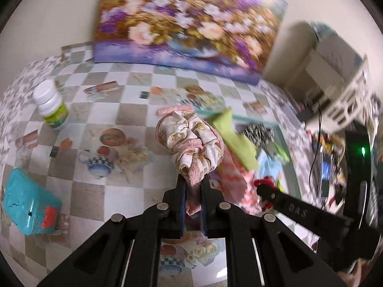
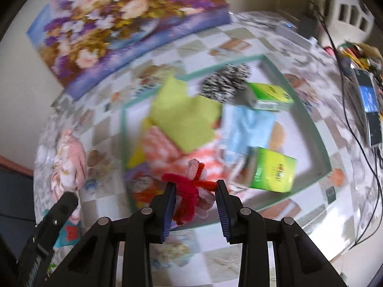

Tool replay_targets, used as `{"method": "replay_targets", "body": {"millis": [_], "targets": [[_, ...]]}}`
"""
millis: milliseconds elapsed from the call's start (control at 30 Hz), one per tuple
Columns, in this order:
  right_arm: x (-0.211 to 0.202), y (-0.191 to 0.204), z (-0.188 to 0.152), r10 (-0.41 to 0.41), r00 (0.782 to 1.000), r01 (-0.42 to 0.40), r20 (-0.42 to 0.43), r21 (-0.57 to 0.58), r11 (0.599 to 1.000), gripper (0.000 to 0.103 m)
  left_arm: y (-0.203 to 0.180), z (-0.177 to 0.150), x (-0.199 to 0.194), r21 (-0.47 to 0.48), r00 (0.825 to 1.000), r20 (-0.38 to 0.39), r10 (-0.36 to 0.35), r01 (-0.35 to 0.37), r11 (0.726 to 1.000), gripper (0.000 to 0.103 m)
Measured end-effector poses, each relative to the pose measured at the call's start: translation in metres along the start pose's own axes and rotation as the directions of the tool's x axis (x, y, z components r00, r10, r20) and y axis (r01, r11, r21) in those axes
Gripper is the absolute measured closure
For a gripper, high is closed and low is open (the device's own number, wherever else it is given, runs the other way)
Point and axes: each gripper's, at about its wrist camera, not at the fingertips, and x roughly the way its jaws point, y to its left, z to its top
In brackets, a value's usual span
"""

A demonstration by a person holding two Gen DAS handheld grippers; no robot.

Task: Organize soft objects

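Two grippers are each clamped on something soft. In the left wrist view the left gripper (image 1: pixel 193 189) sits at the lower centre, its jaws nearly together on the tail of a floral cloth bundle (image 1: pixel 189 141), pink and cream, which rises from the jaws toward the middle of the frame above the checked bench (image 1: pixel 100 110). At right of the bundle lies a green cloth (image 1: pixel 237 141), draped over the rim of a teal-edged tray (image 2: pixel 311 124). A white bottle (image 1: pixel 51 105) stands at upper left and a teal plastic box (image 1: pixel 28 205) at lower left; a flower painting (image 1: pixel 189 21) fills the top.

In the right wrist view the right gripper (image 2: pixel 195 193) holds its jaws partly apart on a red and pink pipe-cleaner tangle (image 2: pixel 194 186), low at centre, over the near edge of the tray. Inside the tray, blurred, lie what seem to be a blue cloth (image 2: pixel 249 131), a zebra-striped piece (image 2: pixel 225 81) and two green boxes (image 2: pixel 275 172).
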Motion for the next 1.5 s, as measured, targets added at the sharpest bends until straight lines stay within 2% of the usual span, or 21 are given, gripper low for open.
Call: {"method": "replay_targets", "body": {"millis": [367,567,667,867,967,1000,1133,1300,1333,1367,1433,1500], "targets": [[0.009,-0.044,0.008,-0.011,1.0,0.014,-0.028,0.097,0.995,0.067,-0.048,-0.015,0.033,0.124,0.992,-0.109,-0.062,0.075,0.989,0.092],[0.024,-0.05,0.006,-0.001,0.996,0.011,-0.09,0.104,0.995,0.067,-0.063,-0.022,0.048,0.189,0.988,-0.153,-0.016,0.045,0.981,0.091],[0.025,-0.049,0.005,0.002,0.995,0.008,-0.095,0.104,0.995,0.067,-0.06,-0.023,0.051,0.191,0.987,-0.164,0.001,0.031,0.981,0.089],[0.03,-0.049,0.004,0.008,0.993,0.005,-0.117,0.11,0.994,0.065,-0.049,-0.024,0.049,0.156,0.985,-0.174,0.0,0.028,0.987,0.065],[0.033,-0.046,0.003,0.005,0.992,0.009,-0.125,0.106,0.994,0.062,-0.044,-0.025,0.045,0.143,0.985,-0.17,0.007,0.018,0.99,0.063],[0.032,-0.046,0.002,0.005,0.992,0.009,-0.124,0.106,0.994,0.057,-0.042,-0.026,0.043,0.135,0.986,-0.167,0.006,0.017,0.991,0.062],[0.03,-0.044,0.0,0.004,0.993,0.008,-0.116,0.101,0.995,0.054,-0.028,-0.027,0.034,0.093,0.988,-0.155,0.008,0.007,0.996,0.048],[0.025,-0.039,-0.009,-0.01,0.994,0.018,-0.112,0.073,0.997,0.054,-0.001,-0.029,0.028,0.015,0.985,-0.154,0.074,-0.073,0.997,0.046],[0.024,-0.038,-0.011,-0.012,0.994,0.019,-0.11,0.067,0.998,0.054,0.004,-0.029,0.027,0.003,0.984,-0.156,0.09,-0.09,0.996,0.041],[0.023,-0.036,-0.012,-0.014,0.994,0.02,-0.107,0.059,0.998,0.054,0.009,-0.03,0.027,-0.008,0.982,-0.156,0.104,-0.106,0.994,0.031],[0.021,-0.034,-0.016,-0.016,0.994,0.021,-0.105,0.044,0.999,0.053,0.017,-0.033,0.024,-0.028,0.98,-0.15,0.128,-0.133,0.991,0.021],[0.019,-0.031,-0.02,-0.025,0.994,0.028,-0.108,0.024,0.999,0.051,0.024,-0.034,0.021,-0.048,0.98,-0.142,0.138,-0.147,0.988,0.02]]}}
